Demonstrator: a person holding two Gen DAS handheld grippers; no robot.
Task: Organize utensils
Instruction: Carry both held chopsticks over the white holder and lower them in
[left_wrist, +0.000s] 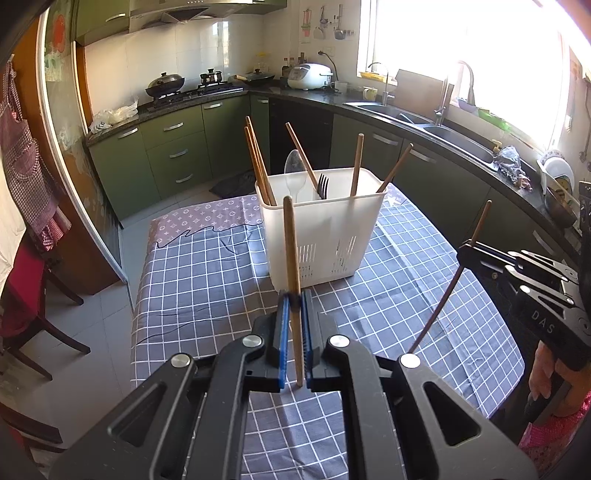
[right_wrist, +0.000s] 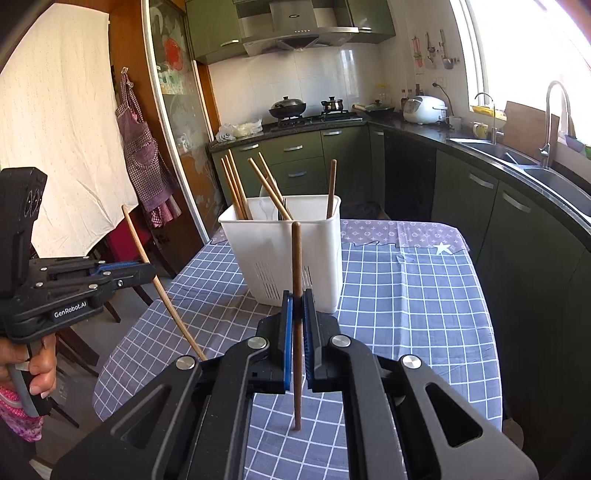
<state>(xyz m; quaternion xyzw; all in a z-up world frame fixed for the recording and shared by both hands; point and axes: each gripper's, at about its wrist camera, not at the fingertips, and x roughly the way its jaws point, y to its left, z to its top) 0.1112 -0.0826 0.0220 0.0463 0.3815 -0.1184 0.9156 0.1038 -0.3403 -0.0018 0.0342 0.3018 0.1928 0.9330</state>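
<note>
the left tool (left_wrist: 294, 295) is clenched on a light brown wooden chopstick (left_wrist: 291, 258), held nearly upright between its blue-lined fingers (left_wrist: 283, 325). the right tool (right_wrist: 297, 295) grips a darker brown wooden chopstick (right_wrist: 296, 266) the same way, its lower end hanging just above the cloth. so there are two tools and one stick in each.

ahead of both stands the white plastic utensil caddy with slotted sides (left_wrist: 325, 236), upright on the tabletop (left_wrist: 207, 280), which is covered by a blue-grey checked cloth. from the left wrist view i count five chopsticks standing in the caddy: two together at the left corner (left_wrist: 258, 166), one leaning across the middle (left_wrist: 301, 155) and two at the right (left_wrist: 357, 162), plus one clear plastic spoon (left_wrist: 294, 170) and one dark fork (left_wrist: 323, 184).

the right wrist view shows the caddy's other corner, where the spoon and fork are mostly hidden behind the wall and sticks. each view also catches the other tool from the side: the right tool (left_wrist: 469, 247) at the left view's right edge, the left tool (right_wrist: 147, 271) at the right view's left edge, with the person's hand (right_wrist: 40, 365) on its handle.
</note>
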